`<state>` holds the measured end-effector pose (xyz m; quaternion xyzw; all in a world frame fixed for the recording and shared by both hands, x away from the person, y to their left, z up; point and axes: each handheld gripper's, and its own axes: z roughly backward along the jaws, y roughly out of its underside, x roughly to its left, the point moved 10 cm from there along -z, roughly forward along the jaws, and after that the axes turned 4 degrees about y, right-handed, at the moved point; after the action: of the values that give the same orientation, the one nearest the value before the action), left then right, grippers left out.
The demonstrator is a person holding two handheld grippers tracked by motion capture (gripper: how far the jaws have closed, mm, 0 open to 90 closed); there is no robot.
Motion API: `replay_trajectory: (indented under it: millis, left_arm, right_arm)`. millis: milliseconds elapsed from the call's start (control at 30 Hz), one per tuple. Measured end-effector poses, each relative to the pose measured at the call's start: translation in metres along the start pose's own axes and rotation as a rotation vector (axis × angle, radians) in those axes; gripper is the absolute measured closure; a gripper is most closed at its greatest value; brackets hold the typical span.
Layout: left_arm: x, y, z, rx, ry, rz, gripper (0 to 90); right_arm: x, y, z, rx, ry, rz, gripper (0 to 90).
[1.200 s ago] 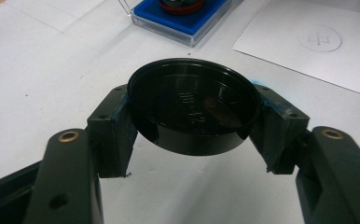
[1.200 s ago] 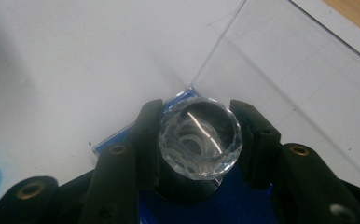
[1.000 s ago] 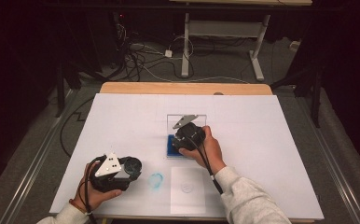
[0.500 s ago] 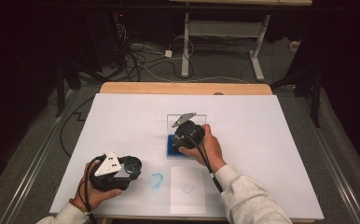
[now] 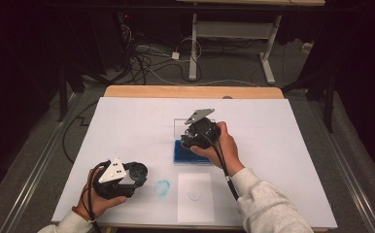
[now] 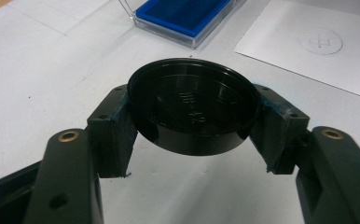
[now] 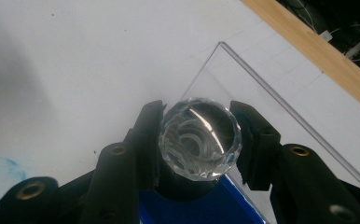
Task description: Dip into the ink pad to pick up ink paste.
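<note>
Two grips on show: the left gripper (image 6: 194,140) clamps a black round lid (image 6: 194,105) near the blue tray (image 5: 191,151), while the right gripper (image 7: 199,140) pinches a faceted clear stamp handle (image 7: 199,137) directly above that tray, detail lost from the high view.

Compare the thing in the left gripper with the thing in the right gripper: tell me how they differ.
The black lid is opaque and dark; the clear faceted knob is see-through and glints.
The lid is a flat, shallow disc; the knob is rounded with cut facets.
The lid is held over bare white table; the knob sits above the blue ink pad in its clear case.
Both are round and clamped between jaws: lid in the left gripper, knob in the right gripper.
</note>
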<state>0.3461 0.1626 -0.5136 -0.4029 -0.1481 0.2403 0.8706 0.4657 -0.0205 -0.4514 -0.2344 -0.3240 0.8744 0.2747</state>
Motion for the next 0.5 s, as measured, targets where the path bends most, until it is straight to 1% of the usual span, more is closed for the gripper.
replay_trajectory:
  millis: [33,100,167,200,267,300,333,433,500]
  left_arm:
    - [0.0,0.0,0.0,0.001,0.001,0.0,36.4]
    - [0.0,0.0,0.0,0.002,0.0,0.0,36.5]
    - [0.0,0.001,0.0,0.004,0.0,0.0,36.5]
    - [0.0,0.001,0.0,0.004,0.0,-0.001,36.4]
    - [0.0,0.001,0.0,0.004,0.0,-0.001,36.4]
    - [0.0,0.001,0.0,0.003,0.0,0.0,36.5]
    - [0.0,0.001,0.0,0.003,0.0,0.0,36.4]
    - [0.0,0.0,-0.001,0.004,0.001,-0.003,36.4]
    - [0.0,0.0,-0.001,0.007,0.003,-0.004,36.4]
  right_arm:
    - [0.0,-0.001,0.003,-0.007,-0.006,0.002,57.3]
    - [-0.001,-0.003,0.01,-0.015,0.003,0.012,57.4]
    - [-0.001,-0.003,0.013,-0.013,0.001,0.016,57.3]
    - [-0.004,-0.003,0.015,-0.011,0.013,0.021,57.3]
    - [-0.007,-0.003,0.02,-0.014,0.019,0.021,57.3]
    - [-0.009,-0.004,0.023,-0.014,0.023,0.015,57.3]
    - [-0.012,-0.005,0.027,-0.025,0.02,0.004,57.4]
    - [-0.017,-0.007,0.036,-0.031,0.028,0.006,57.3]
    - [-0.02,-0.007,0.042,-0.035,0.024,0.008,57.3]
